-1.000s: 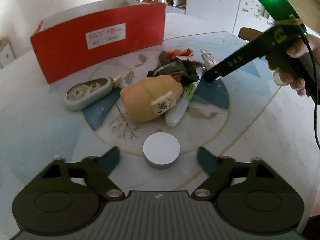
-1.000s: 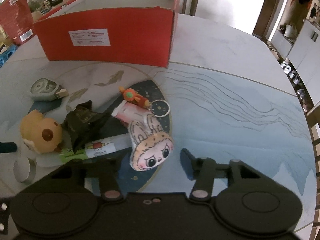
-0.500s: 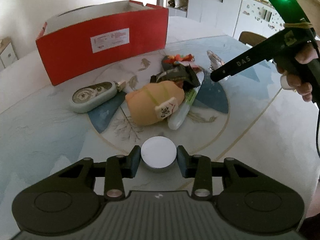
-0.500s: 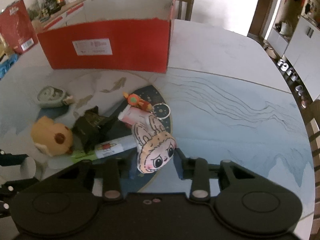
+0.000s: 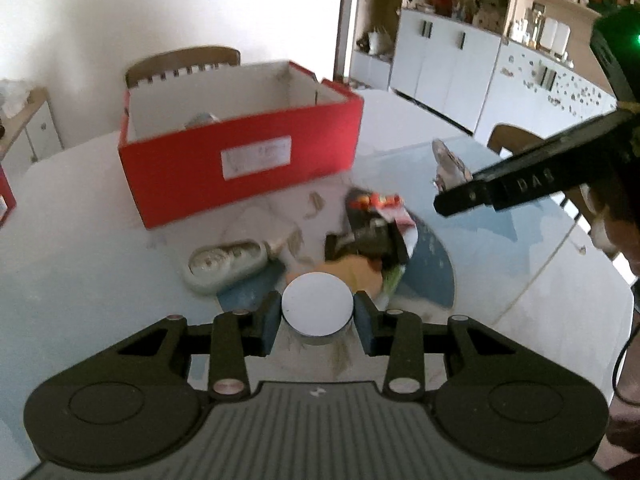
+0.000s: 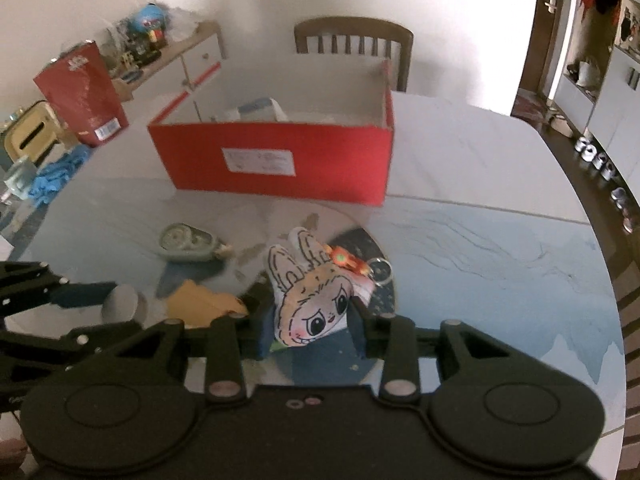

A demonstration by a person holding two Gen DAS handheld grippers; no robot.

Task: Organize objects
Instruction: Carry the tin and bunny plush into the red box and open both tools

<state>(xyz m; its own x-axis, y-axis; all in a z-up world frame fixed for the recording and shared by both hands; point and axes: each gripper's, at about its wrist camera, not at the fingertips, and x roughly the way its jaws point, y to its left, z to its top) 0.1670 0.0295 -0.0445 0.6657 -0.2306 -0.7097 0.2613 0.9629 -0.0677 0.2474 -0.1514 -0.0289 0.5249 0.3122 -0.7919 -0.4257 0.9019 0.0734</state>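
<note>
**Both grippers clamped on a load above the bench**

The left gripper (image 5: 318, 316) has its jaws closed partway on one round grey tin (image 5: 318, 311), a pad pressed to each side of its rim; the tin is clear of the bench (image 5: 80, 272) and hangs in front of the clutter. The right gripper (image 6: 310, 326) has its jaws clenched on one flat plush rabbit face (image 6: 310, 300), gripped at the cheeks with the ears pointing up and away; this too is lifted off the surface.

One red cardboard box (image 6: 276, 156) stands open at the far side of the bench, with a white label on its near wall and a few pale items inside that are too blurred to name. In front of it, on the round blue-and-white pattern, lie one green oval case (image 6: 186, 242), one orange plush toy (image 6: 204, 306), one dark crumpled wrapper (image 5: 368, 238), one small orange-red figure (image 6: 346, 260) with one metal key ring (image 6: 380, 270) just beside it. One wooden chair (image 6: 354, 46) stands behind the box. A second red carton (image 6: 82, 92) stands upright at the left.
</note>
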